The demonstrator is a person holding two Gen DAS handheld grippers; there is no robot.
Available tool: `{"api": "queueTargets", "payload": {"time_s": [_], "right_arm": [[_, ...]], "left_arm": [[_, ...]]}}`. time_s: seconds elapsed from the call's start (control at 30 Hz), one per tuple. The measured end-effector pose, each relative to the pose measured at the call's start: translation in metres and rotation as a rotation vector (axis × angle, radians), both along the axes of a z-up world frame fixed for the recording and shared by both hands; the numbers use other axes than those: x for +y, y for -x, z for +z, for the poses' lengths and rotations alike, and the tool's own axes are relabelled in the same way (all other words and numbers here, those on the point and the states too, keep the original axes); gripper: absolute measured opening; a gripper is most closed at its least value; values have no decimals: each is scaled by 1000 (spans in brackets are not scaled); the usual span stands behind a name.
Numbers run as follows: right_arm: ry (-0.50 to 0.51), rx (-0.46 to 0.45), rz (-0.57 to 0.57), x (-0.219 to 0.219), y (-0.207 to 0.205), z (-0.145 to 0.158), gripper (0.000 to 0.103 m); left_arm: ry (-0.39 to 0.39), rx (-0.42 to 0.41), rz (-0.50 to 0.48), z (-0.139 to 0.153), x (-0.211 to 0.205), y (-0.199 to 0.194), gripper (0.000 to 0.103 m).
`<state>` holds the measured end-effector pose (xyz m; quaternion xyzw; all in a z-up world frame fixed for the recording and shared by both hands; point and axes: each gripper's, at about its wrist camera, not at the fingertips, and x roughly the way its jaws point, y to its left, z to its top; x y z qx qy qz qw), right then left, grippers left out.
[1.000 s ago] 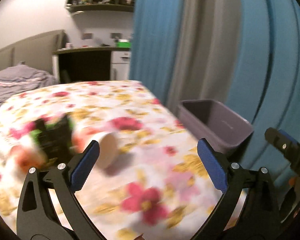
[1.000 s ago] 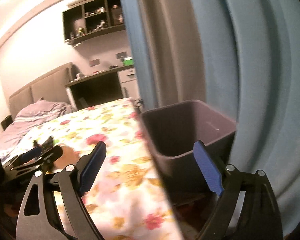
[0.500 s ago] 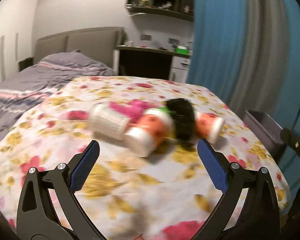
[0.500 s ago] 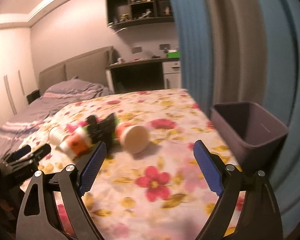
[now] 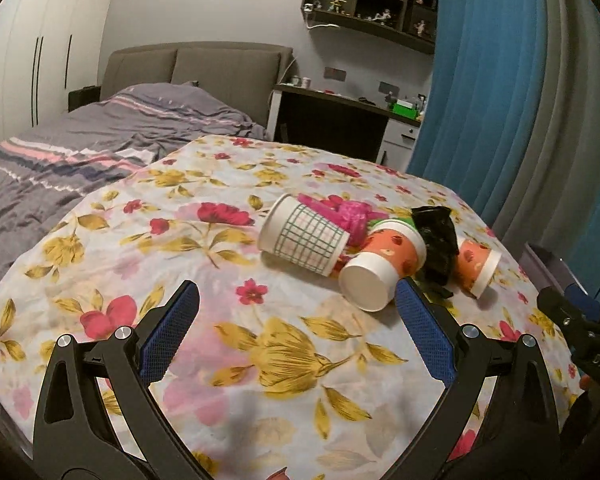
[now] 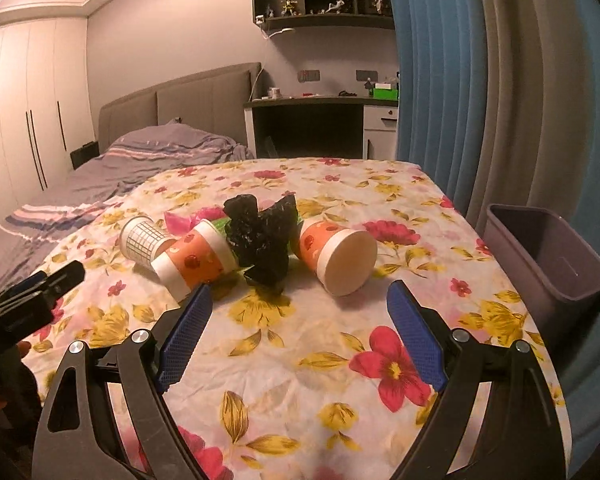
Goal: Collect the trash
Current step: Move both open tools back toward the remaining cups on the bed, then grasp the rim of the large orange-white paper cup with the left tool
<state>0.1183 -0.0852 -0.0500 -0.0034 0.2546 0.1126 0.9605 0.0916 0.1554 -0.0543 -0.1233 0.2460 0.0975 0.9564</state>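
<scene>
Trash lies in a heap on the floral tablecloth (image 5: 204, 272): a checked white cup (image 5: 304, 240) (image 6: 142, 238), an orange cup (image 5: 384, 268) (image 6: 194, 260), a second orange cup (image 5: 478, 266) (image 6: 336, 256), a crumpled black bag (image 5: 438, 240) (image 6: 262, 234) and pink plastic (image 5: 348, 216) (image 6: 188, 218). All cups lie on their sides. My left gripper (image 5: 298, 328) is open and empty, just short of the heap. My right gripper (image 6: 300, 328) is open and empty, in front of the black bag. A grey bin (image 6: 548, 264) stands off the table's right edge.
A bed with a grey cover (image 5: 100, 144) lies beyond the table on the left. Blue and grey curtains (image 6: 480, 80) hang close on the right. A desk (image 6: 320, 116) stands at the back wall. The other gripper shows at each view's side (image 5: 580, 336) (image 6: 32, 300).
Both views have swung left, from the bin and curtain to the trash heap on the table. The bin has slid to the right edge. Both grippers stayed open.
</scene>
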Motion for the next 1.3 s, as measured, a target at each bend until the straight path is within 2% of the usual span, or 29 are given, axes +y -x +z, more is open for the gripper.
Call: {"api": "queueTargets", "payload": {"time_s": [0.43,0.7,0.9,1.0,1.07,1.2,1.3], "right_arm": [[-5,47,-28,-6,-32,-13,81],[-61,122,-33,-14,-66,-24,62],[-106,165,-22,-17,-88,-32,48],[-132,184,-16,-19,-95,-34,44],[-139,191,-7,-19,-98,-36,38],[-151,199,9,-21,-101,-38,29],[-160,202,20,-22,-101,-39,22]], "left_arm": [[18,15,-10,-8,4,-9,97],[25,34,-42,-13,-3,-19,97],[71,43,-149,-10,-14,-36,97],[61,61,-203,-11,-23,-52,96],[73,78,-239,-15,-25,-63,96],[166,128,-266,-27,-20,-78,83],[204,149,-285,-32,-22,-84,67]]}}
